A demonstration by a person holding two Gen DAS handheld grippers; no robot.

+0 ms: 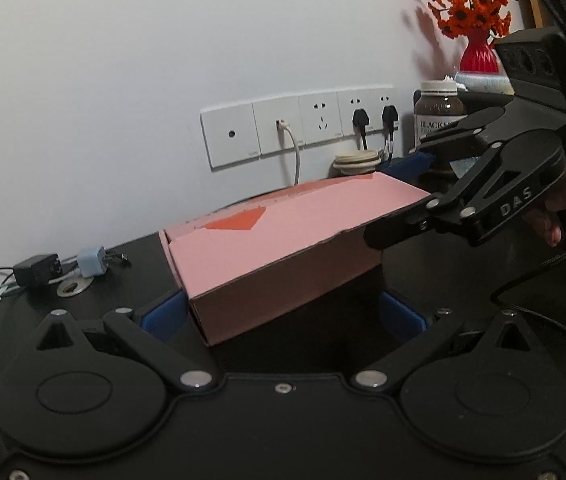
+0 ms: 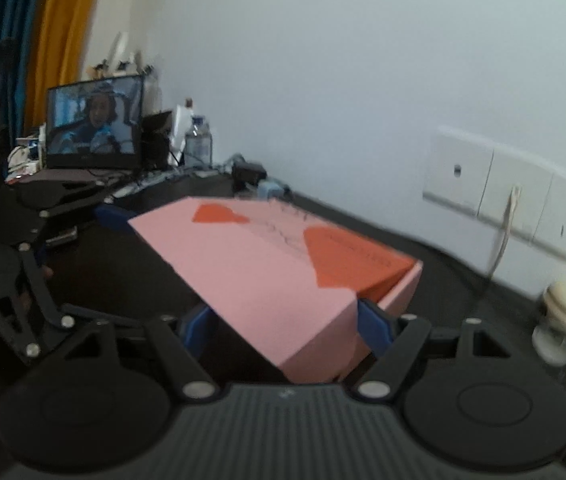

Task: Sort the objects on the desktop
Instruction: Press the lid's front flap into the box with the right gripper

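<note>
On black desk (image 1: 443,280), pink-and-red box (image 1: 283,248).

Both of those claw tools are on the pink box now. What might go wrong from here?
The pink box sits tilted, with the right gripper only at one corner, so it may slip or twist. The left gripper is open around the other end; an uneven squeeze might dent the cardboard. Swinging the box toward the wall might snag the white cable or bump the small cream toilet-shaped ornament.
</note>
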